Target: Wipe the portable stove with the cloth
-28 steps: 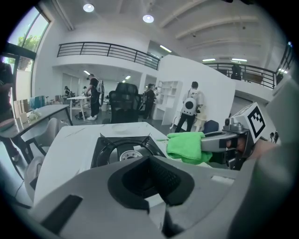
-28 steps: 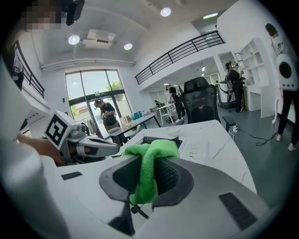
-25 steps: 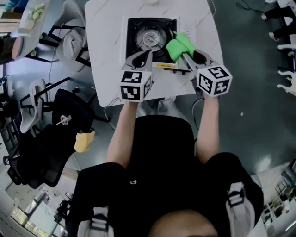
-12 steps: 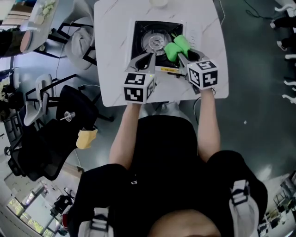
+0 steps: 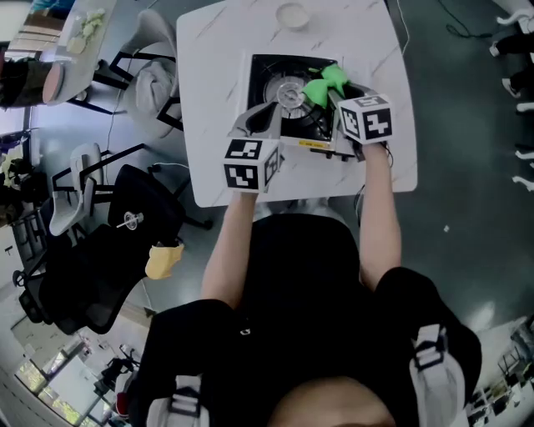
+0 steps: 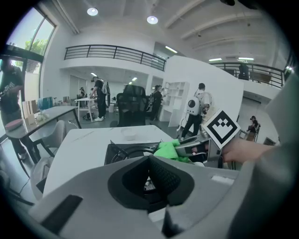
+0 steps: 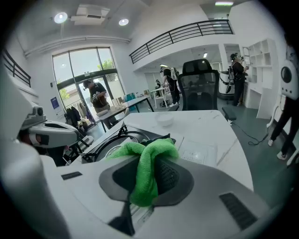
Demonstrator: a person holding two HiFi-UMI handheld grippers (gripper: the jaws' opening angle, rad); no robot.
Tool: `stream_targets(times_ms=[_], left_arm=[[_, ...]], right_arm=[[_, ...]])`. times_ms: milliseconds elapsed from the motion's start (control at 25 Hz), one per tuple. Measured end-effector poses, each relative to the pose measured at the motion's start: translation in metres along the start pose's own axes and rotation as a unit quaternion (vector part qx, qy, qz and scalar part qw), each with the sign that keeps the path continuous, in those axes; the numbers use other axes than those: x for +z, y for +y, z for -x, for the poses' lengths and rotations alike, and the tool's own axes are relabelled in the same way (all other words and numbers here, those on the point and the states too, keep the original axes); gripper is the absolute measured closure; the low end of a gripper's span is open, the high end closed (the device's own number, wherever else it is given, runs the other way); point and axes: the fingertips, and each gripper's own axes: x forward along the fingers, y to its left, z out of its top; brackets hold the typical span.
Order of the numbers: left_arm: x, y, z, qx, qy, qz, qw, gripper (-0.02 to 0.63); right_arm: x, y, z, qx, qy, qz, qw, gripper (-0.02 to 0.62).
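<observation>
Wiping cloth (image 5: 324, 82): green and bunched, pinched in my right tool. Its free end bulges past the tips and lies over the right side of the stove.
Stove (image 5: 265, 70): black top, straight ahead of both tools and under the cloth. The burner (image 5: 289, 90) sits just left of the right tips.
Right gripper (image 5: 335, 93): I have its jaws clamped on the cloth, and a fold hangs down between the pads. The tips are over the stove's right half.
Left gripper (image 6: 149, 159): its jaws are together at the tips with nothing between them. It is over the stove's near left corner, to the left of the right tool and apart from it. I cannot tell whether it touches the stove.
Table (image 5: 209, 100): white, marbled top, carrying the stove beneath both tools.
Bowl (image 5: 293, 15): small and white, on the table beyond the stove, well ahead of the tips.
Chairs (image 5: 83, 275): black, on the floor well off to the left of the left tool.
</observation>
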Motion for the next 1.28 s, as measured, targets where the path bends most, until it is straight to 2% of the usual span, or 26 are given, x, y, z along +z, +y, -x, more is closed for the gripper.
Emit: stream_targets(times_ms=[240,480,640,800,920,1080,1280], left_arm=[[0.004,0.016,-0.004,0.004,0.003,0.008,1.0000,0.606],[0.007,0.025,-0.012,0.000,0.001,0.018,0.9998,0.606],[0.010,0.031,-0.012,-0.002,-0.001,0.025,0.9997,0.606],[0.013,0.042,-0.012,0.001,-0.002,0.032,0.9995,0.606],[0.011,0.056,-0.007,0.011,-0.001,0.043,0.9990,0.606],[0.006,0.076,0.000,0.019,-0.001,0.056,0.9983,0.607],[-0.006,0.088,0.004,0.023,0.003,0.070,0.9973,0.606]], right_arm=[[0.019,-0.016,-0.008,-0.029,-0.003,0.009,1.000,0.538],[0.055,-0.038,0.007,-0.105,-0.045,0.042,0.993,0.538],[0.077,-0.035,0.004,-0.101,-0.050,0.072,0.991,0.539],[0.090,-0.026,-0.017,-0.083,-0.025,0.105,0.991,0.538],[0.100,-0.017,-0.038,-0.090,0.007,0.130,0.987,0.538],[0.090,0.001,-0.064,-0.084,0.051,0.146,0.984,0.538],[0.085,0.018,-0.077,-0.092,0.076,0.207,0.971,0.538]])
